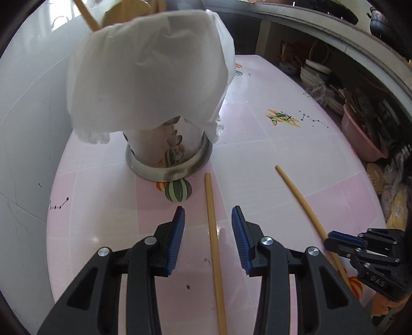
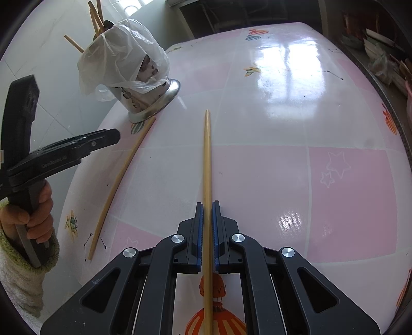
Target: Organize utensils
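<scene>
A metal utensil holder (image 1: 167, 147) draped with a white plastic bag (image 1: 149, 72) stands at the table's far left, with several chopsticks (image 2: 96, 18) sticking out of it. My left gripper (image 1: 208, 210) is open and hovers above a chopstick (image 1: 213, 244) that lies flat on the table in line with the gap, untouched by the pads. My right gripper (image 2: 207, 204) is shut on a second chopstick (image 2: 207, 159), whose tip points away over the table. The left wrist view shows that gripper (image 1: 331, 238) and its chopstick (image 1: 298, 198) at the right. In the right wrist view the left gripper (image 2: 113, 136) and the lying chopstick (image 2: 123, 175) are at the left.
The table (image 2: 283, 167) has a glossy pink and white chequered cloth with small prints. A white tiled wall (image 1: 25, 128) runs close behind the holder. Beyond the right edge are shelves with bowls (image 1: 314, 72) and a pink basin (image 1: 360, 134). A hand (image 2: 28, 219) grips the left tool.
</scene>
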